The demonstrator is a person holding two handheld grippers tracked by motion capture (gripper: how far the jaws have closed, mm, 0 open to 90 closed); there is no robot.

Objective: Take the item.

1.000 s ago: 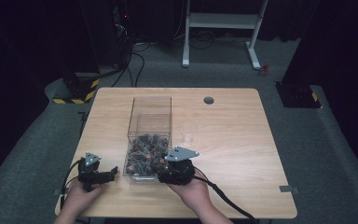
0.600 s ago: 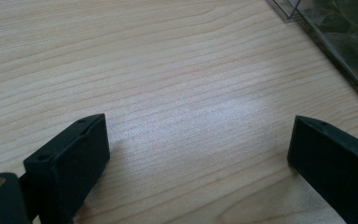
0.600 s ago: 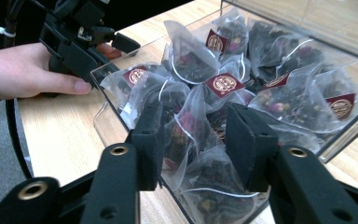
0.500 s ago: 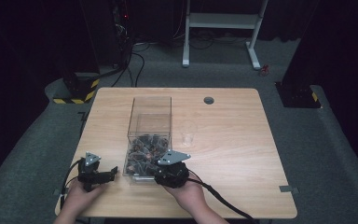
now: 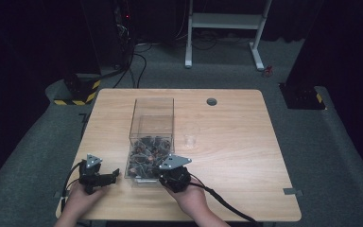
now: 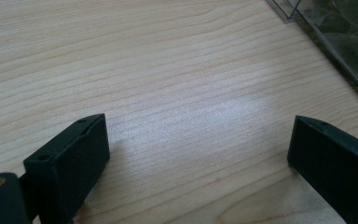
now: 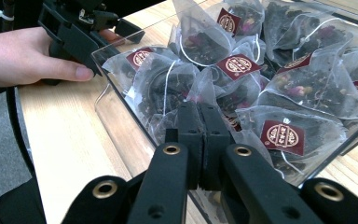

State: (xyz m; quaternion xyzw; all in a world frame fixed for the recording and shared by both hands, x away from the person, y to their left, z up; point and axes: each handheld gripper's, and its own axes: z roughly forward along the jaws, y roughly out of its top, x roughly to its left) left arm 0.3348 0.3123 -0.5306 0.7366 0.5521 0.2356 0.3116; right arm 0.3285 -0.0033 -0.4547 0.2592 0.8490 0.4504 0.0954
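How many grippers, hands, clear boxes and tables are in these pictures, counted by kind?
Grippers: 2 (left gripper, right gripper)
Hands: 2 (left hand, right hand)
Clear box: 1
Table: 1
Total: 6
The tea bags in the box are piled too thickly to count.

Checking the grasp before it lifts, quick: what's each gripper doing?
Left gripper: open, nothing between its jaws, over bare table.
Right gripper: jaws just closed among the tea bags; whether one is pinched cannot be told.
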